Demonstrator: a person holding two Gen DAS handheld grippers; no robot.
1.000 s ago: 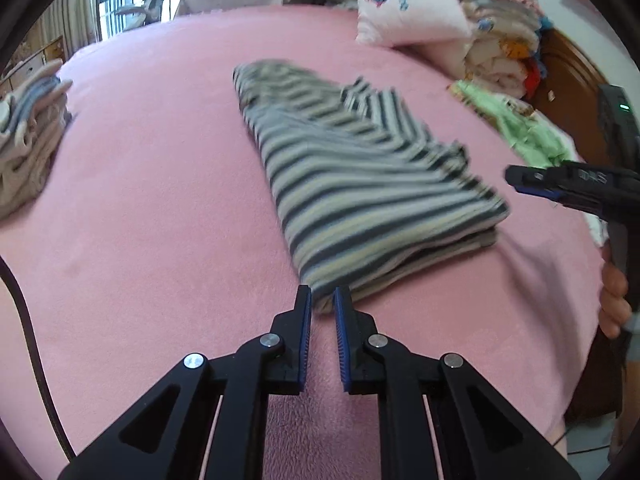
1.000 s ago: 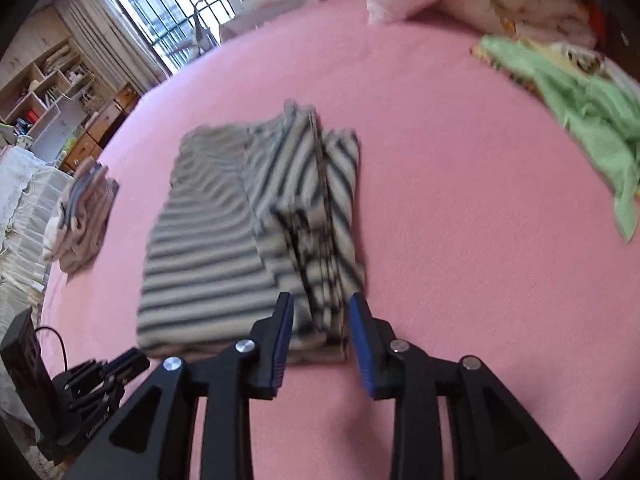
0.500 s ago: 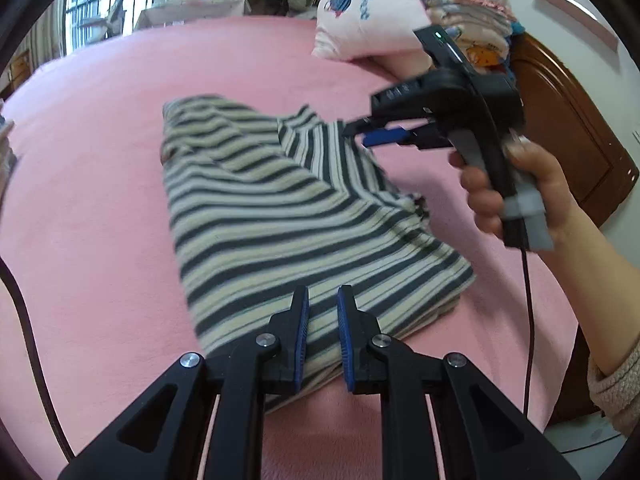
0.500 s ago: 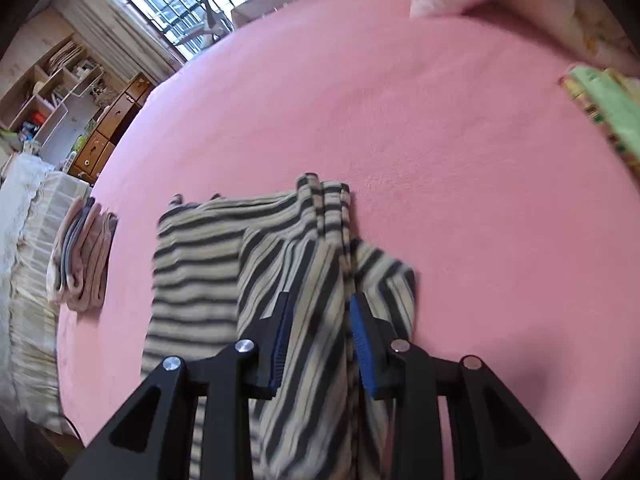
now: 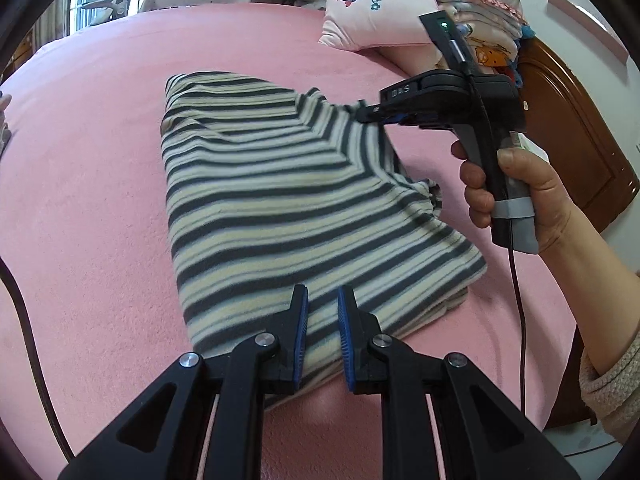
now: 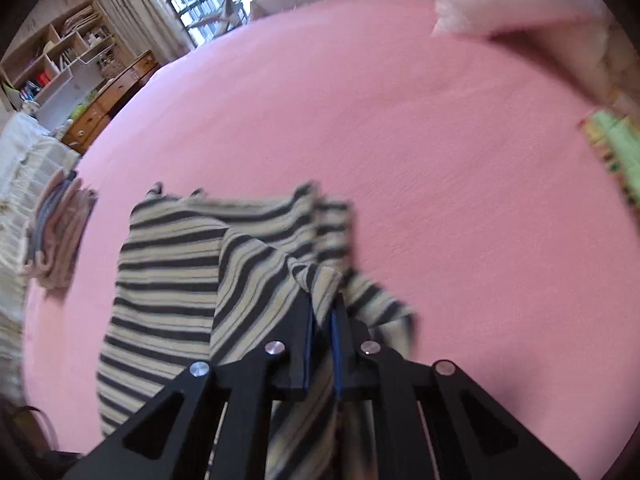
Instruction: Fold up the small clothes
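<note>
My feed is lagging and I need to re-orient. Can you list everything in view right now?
Grey-and-cream striped fleece garment: one, mid-bed, partly folded.
Pink bed cover: one, under everything.
Pink-white printed pillow: one, far end.
Stack of folded printed clothes: one, beside the pillow.
Green cloth: one, right edge.
Folded pinkish-grey pile: one, left edge.
Brown wooden headboard: one, right.
Wooden shelves and drawers: far left.
Right gripper: black, blue pads, just closed on a garment corner.
Left gripper: narrow gap, over the near hem.
Right hand: on the handle.
</note>
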